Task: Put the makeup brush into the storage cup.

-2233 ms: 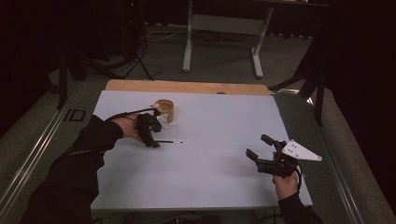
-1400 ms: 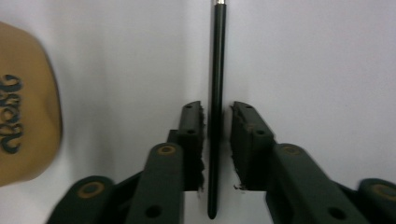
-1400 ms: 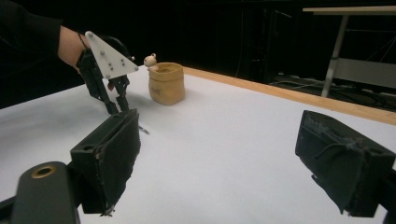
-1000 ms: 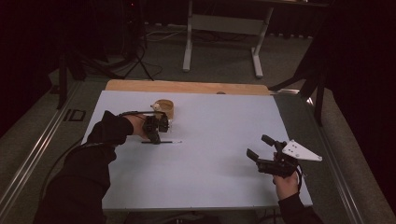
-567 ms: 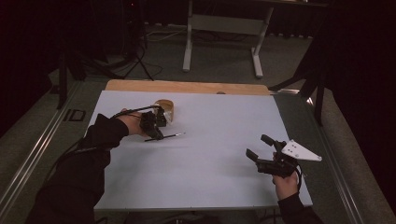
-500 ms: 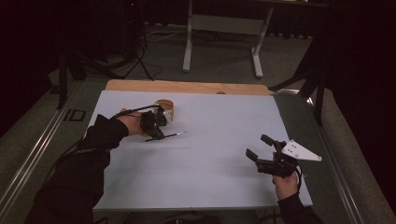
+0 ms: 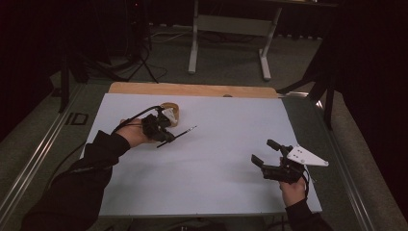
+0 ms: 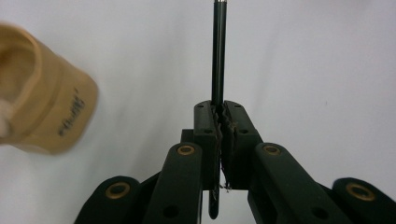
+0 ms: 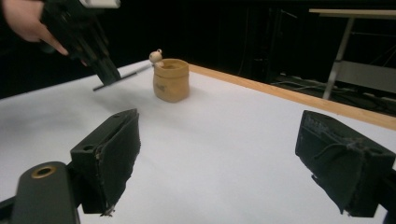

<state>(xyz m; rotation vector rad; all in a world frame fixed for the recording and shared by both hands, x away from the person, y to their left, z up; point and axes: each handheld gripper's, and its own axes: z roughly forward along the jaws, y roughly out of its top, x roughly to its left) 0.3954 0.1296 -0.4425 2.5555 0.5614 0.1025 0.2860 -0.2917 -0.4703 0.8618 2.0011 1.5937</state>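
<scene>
A thin black pen (image 8: 218, 51) is pinched between the jaws of the left gripper (image 8: 219, 122). In the left gripper view the two jaws are pressed together on it, and the pen runs straight out ahead of them, with a short bit poking out behind the pads. In the high view the pen (image 7: 177, 136) is held above the white table (image 7: 221, 168), on its far left part, slanting from the left gripper (image 7: 162, 135) out toward the right and slightly away, its tip well past the jaws. The left hand (image 7: 132, 133) grips the tool from the left.

Just beyond the left gripper stands a small tan cup (image 7: 169, 112), upright on the table, with something pale showing at its rim (too small to tell what). In the left gripper view the cup (image 8: 42, 93) sits blurred at the left, beside the jaws but not touching them. In the right gripper view the cup (image 9: 171, 80) is far off, with the left gripper (image 9: 105, 72) and the pen (image 9: 122, 77) held up to its left.

The right gripper (image 7: 267, 155) rests at the near right of the table, held by the right hand (image 7: 292, 187). Its fingers (image 9: 109, 154) are spread wide apart and hold nothing, with bare table between them.
</scene>
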